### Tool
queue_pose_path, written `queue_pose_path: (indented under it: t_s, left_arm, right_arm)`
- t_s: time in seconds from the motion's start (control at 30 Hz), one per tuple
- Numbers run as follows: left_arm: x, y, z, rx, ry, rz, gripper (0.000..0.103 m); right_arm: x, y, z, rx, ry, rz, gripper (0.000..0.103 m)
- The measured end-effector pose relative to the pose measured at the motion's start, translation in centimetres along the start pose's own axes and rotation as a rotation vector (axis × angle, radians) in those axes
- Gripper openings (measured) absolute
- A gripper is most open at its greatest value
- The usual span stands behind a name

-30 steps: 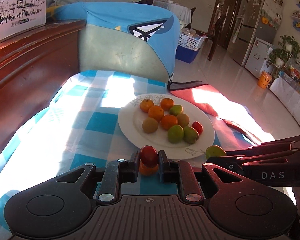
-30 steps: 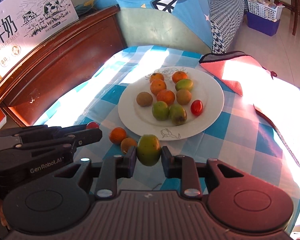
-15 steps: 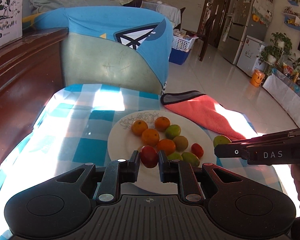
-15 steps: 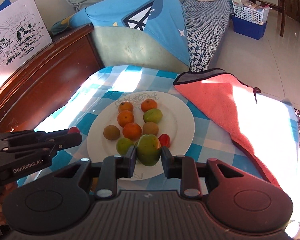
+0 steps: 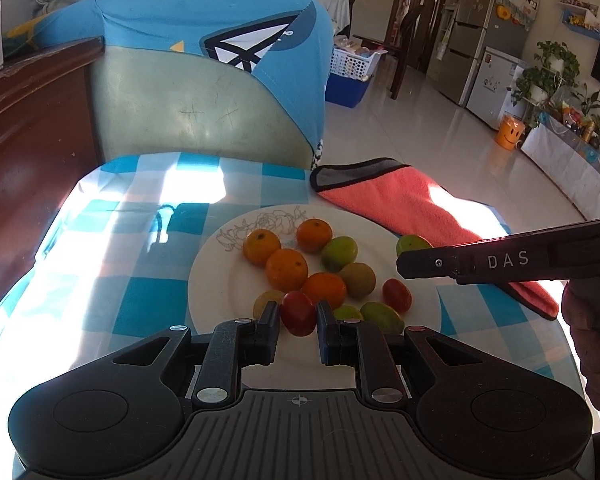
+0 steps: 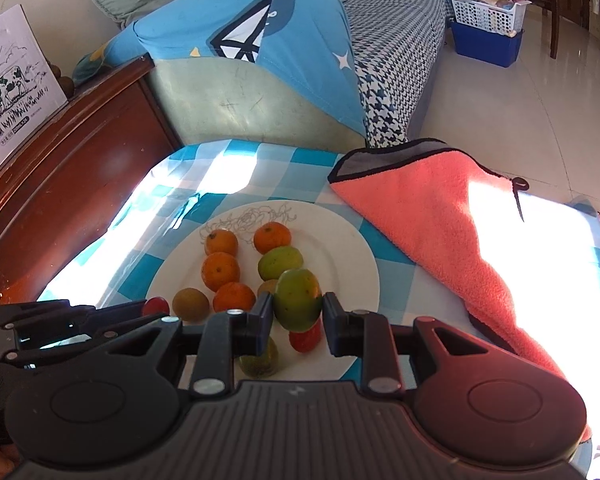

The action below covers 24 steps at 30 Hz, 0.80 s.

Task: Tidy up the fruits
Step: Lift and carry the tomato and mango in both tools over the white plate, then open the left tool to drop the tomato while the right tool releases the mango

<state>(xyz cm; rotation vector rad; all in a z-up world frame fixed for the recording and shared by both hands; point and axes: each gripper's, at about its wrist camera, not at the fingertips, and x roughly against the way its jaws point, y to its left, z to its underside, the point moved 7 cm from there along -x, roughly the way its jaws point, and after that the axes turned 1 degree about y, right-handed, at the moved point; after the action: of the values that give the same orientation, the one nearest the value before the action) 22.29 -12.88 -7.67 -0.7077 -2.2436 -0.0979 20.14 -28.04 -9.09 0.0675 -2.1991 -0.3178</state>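
Observation:
A white plate (image 5: 220, 280) (image 6: 348, 248) on the blue checked tablecloth holds several small oranges (image 5: 286, 269) (image 6: 220, 271), green fruits (image 5: 339, 253) (image 6: 280, 262) and a red tomato (image 5: 397, 295). My left gripper (image 5: 298, 320) is shut on a red tomato (image 5: 298, 312), held above the plate's near edge. My right gripper (image 6: 296, 318) is shut on a green fruit (image 6: 297, 299) over the plate's near right part; it also shows in the left wrist view (image 5: 412, 245). The left gripper's tip with its tomato shows in the right wrist view (image 6: 155, 306).
A coral towel (image 5: 412, 204) (image 6: 452, 220) lies on the table to the right of the plate. A dark wooden headboard (image 6: 60, 184) runs along the left. A sofa end with a blue cover (image 5: 204, 80) stands behind the table.
Both grippers have moved forward and up from the table's near edge to over the plate, each still holding its fruit. The loose oranges near the front edge have dropped out of view.

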Motion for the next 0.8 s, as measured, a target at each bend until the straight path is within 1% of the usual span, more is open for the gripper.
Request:
queue_pose_path:
  t_s: [0.23, 0.33, 0.37, 0.53, 0.63, 0.7, 0.8]
  left_arm:
    - [-1.1, 0.2, 0.0, 0.013, 0.018, -0.001, 0.017]
    - [-1.1, 0.2, -0.2, 0.015, 0.009, -0.003, 0.017]
    - [-1.0, 0.2, -0.3, 0.018, 0.002, -0.008, 0.020]
    - [-0.5, 0.6, -0.8, 0.049, -0.008, -0.005, 0.021]
    - [0.2, 0.9, -1.3, 0.059, -0.021, -0.022, 0.031]
    - [0.7, 1.2, -1.6, 0.059, -0.026, -0.040, 0.041]
    - [1.7, 1.7, -1.7, 0.052, -0.019, -0.083, 0.052]
  right_arm:
    - [-1.5, -0.6, -0.4, -0.020, 0.007, 0.016, 0.027]
    - [-2.0, -0.8, -0.5, -0.040, 0.010, 0.018, 0.027]
    - [-2.1, -0.9, -0.5, -0.049, 0.014, 0.014, 0.027]
    - [-1.9, -0.6, -0.7, -0.057, 0.000, 0.002, 0.030]
    - [-1.4, -0.4, -1.0, -0.056, -0.014, -0.007, 0.030]
    - [-0.9, -0.1, -1.0, -0.049, -0.018, -0.012, 0.030]
    - [-0.2, 0.3, -0.7, -0.040, -0.018, -0.015, 0.030]
